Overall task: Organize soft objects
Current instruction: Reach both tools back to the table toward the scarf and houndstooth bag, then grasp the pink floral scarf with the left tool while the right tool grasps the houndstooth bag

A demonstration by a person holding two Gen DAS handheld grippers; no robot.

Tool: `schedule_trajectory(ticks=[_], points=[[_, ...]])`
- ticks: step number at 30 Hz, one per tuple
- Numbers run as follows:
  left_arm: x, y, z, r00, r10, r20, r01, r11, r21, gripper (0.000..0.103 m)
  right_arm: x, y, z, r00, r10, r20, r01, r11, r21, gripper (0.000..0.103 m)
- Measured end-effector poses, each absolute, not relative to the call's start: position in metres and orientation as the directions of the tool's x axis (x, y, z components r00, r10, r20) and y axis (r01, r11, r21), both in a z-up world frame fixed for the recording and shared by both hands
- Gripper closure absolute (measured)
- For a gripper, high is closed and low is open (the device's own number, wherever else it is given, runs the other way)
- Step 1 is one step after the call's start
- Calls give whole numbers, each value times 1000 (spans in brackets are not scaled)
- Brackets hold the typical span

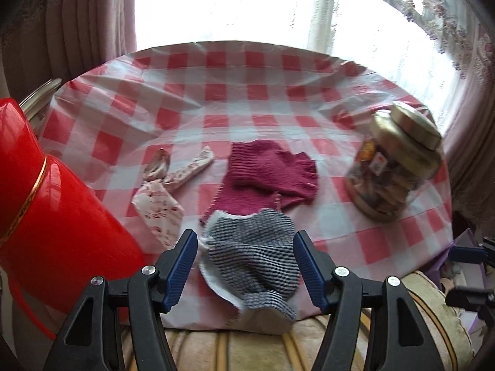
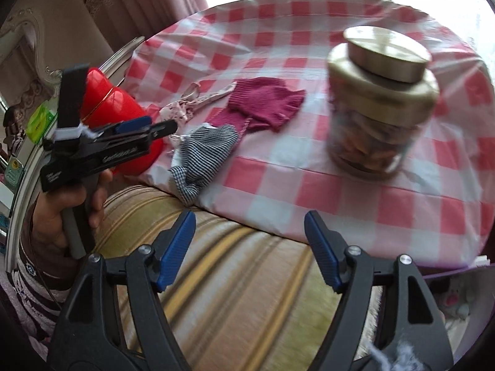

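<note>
**Striped cloth lies between the left jaws, right jaws over the cushion**

The landmark is the dark-and-white striped knitted cloth, which lies at the near edge of the desk with the red-and-white checked cover and hangs a little over that edge. The left gripper has its jaws well apart, one blue pad on each side of the striped cloth; the pads do not press on it and hold nothing. Just behind the striped cloth lies the crimson knitted garment, touching it. To the left of it lies the pale floral fabric strip, and further left stands the shiny red plastic jug. To the right, well apart, stands the clear jar with a gold lid. The right gripper is opening, its jaws empty, above the yellow striped cushion, in front of the desk edge and to the right of the striped cloth.
</note>
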State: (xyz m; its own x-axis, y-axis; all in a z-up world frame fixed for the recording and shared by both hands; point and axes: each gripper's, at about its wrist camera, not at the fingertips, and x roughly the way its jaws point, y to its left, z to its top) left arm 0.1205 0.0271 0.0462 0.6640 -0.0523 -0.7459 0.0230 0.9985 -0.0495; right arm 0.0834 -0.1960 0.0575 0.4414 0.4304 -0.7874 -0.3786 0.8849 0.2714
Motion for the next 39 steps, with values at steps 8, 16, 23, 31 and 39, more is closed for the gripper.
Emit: schedule_trajectory(ticks=[8, 16, 23, 31, 39], points=[[166, 51, 41, 615, 97, -783, -70, 995, 68, 38, 113, -157, 44, 381, 471, -796, -367, 867, 337, 26], [214, 55, 14, 542, 285, -790, -143, 958, 248, 38, 140, -127, 23, 324, 499, -804, -329, 856, 399, 25], [246, 64, -19, 457, 428, -779, -189, 903, 385, 38, 162, -108, 2, 296, 489, -821, -285, 865, 413, 25], [257, 71, -37, 430, 444, -786, -217, 896, 388, 51, 178, -85, -20, 259, 480, -838, -285, 867, 408, 25], [254, 76, -40, 441, 370, -818, -235, 927, 292, 81, 190, -70, -35, 238, 472, -849, -290, 868, 402, 25]])
